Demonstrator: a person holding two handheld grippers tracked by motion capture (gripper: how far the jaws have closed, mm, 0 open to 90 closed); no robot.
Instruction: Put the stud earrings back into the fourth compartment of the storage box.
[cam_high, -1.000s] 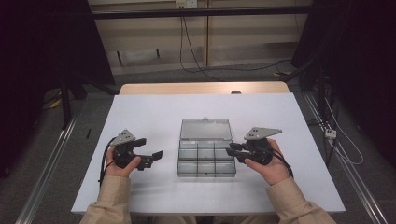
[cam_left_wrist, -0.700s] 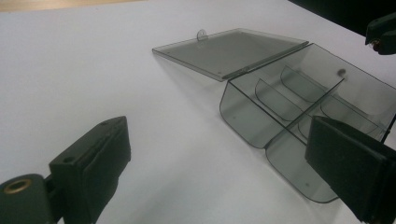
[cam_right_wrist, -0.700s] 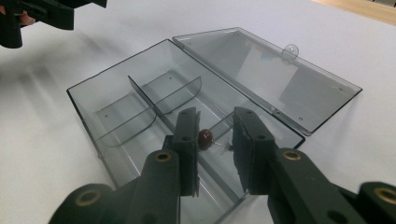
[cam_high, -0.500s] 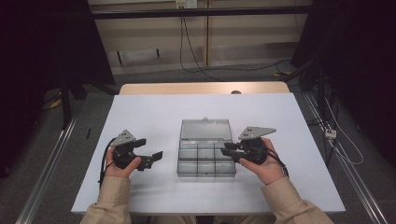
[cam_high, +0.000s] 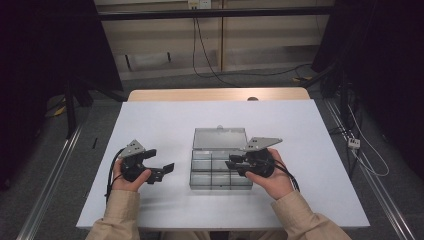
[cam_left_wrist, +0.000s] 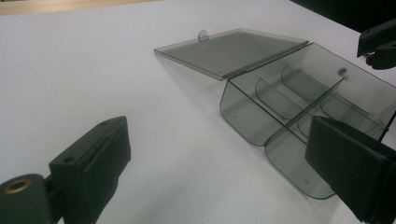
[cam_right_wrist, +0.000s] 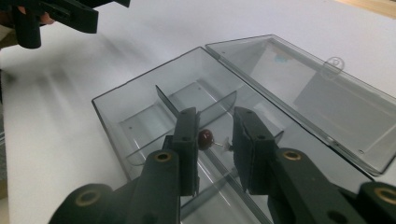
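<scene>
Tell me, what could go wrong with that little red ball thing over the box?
The small dark red bead on a thin pin sits between the right gripper jaws, above the open compartment box. The hold looks slight, so it might slip and bounce out onto the table. It could also land in a wrong compartment, since it hangs near a divider. The left gripper is open and off the box, so a nudge might slide the box.

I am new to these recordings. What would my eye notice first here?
The clear grey compartment box sits mid-table with its lid laid open flat behind it. The right gripper hangs over its compartments with a small dark red bead between its jaws; the left gripper waits open beside the box.
</scene>
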